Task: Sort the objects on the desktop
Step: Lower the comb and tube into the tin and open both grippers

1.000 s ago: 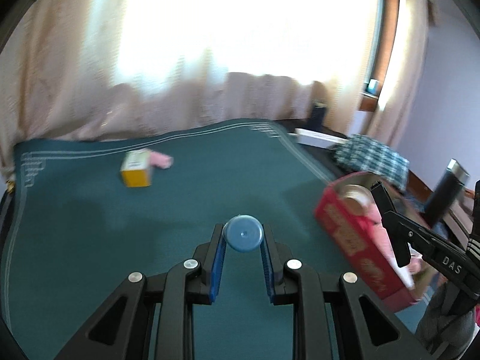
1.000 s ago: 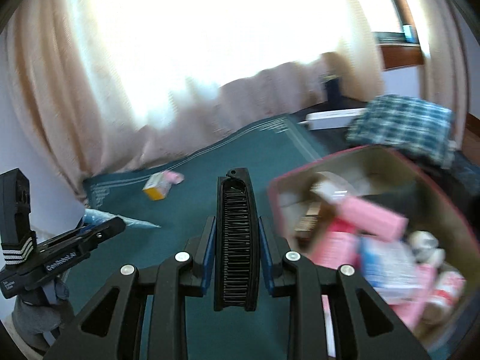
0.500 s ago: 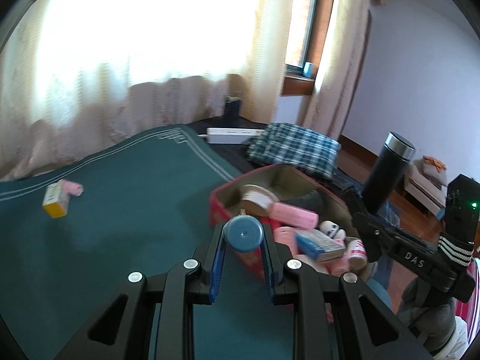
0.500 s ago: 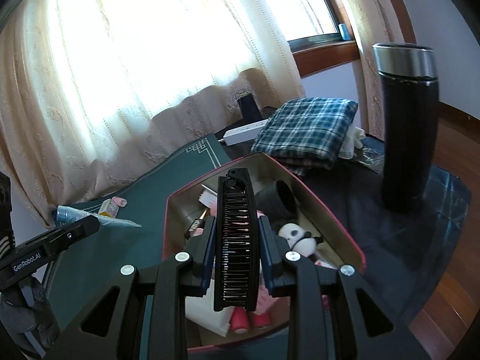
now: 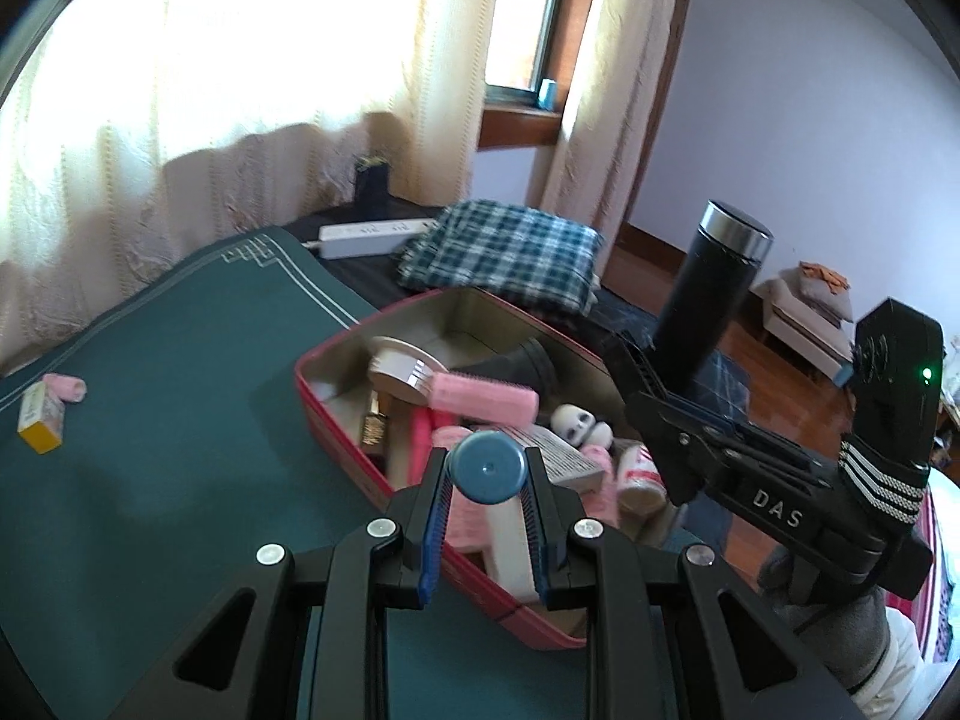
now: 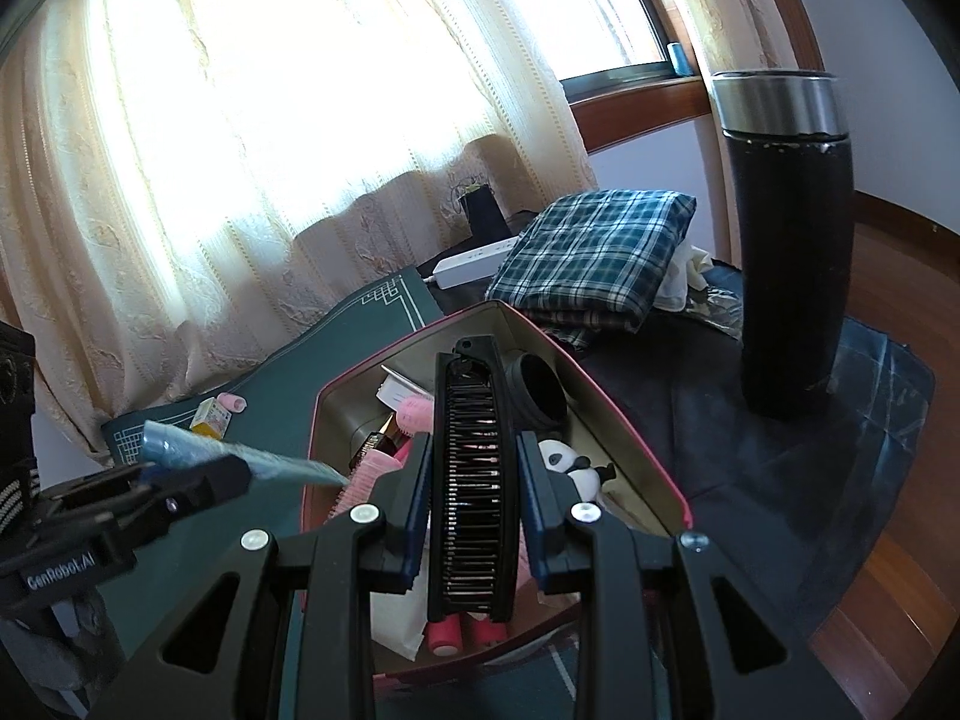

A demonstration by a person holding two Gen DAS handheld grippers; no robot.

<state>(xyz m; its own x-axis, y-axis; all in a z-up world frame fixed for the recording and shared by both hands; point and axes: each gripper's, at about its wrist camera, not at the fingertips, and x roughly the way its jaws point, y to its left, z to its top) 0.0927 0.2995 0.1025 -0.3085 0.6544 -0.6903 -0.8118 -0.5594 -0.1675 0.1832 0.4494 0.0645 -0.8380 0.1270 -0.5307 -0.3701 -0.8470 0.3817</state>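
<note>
- Left wrist view, lower centre: your left gripper (image 5: pixel 489 501) is nearly closed, its blue-lined fingers (image 5: pixel 437 516) clamped on a blue tube (image 5: pixel 489 471), whose round cap end faces the camera.
- Centre of the frame: the red box (image 5: pixel 336 420) lies open on the green mat (image 5: pixel 150 420), just beyond the tube. It holds a pink roller (image 5: pixel 483 399), a white panda figure (image 5: pixel 579 423), a white round case (image 5: pixel 402 366) and small bottles.
- Left edge: a yellow carton (image 5: pixel 41 423) and a second pink roller (image 5: pixel 66 387) lie touching each other on the mat, well apart from the box.
- Right side: your right gripper (image 5: pixel 630 360) reaches in over the box's far rim, in front of a black flask (image 5: pixel 711 294). Its jaws are not clear from here.
- Upper centre: a plaid cloth (image 5: pixel 504 258) and a white power strip (image 5: pixel 372 234) lie beyond the box.
- Right wrist view, lower centre: your right gripper (image 6: pixel 473 468) is narrowly open, closed on a black folding comb (image 6: pixel 474 474) that stands lengthwise between the fingers, teeth towards the camera.
- Behind the comb: the red box (image 6: pixel 624 438) sits directly below, with the panda figure (image 6: pixel 567 462) right of the comb.
- Lower left: your left gripper (image 6: pixel 240 462) holds the blue tube (image 6: pixel 198 453), whose flat end points at the box's left wall.
- Right side: the black flask (image 6: pixel 786 240) stands upright, apart from the box.
</note>
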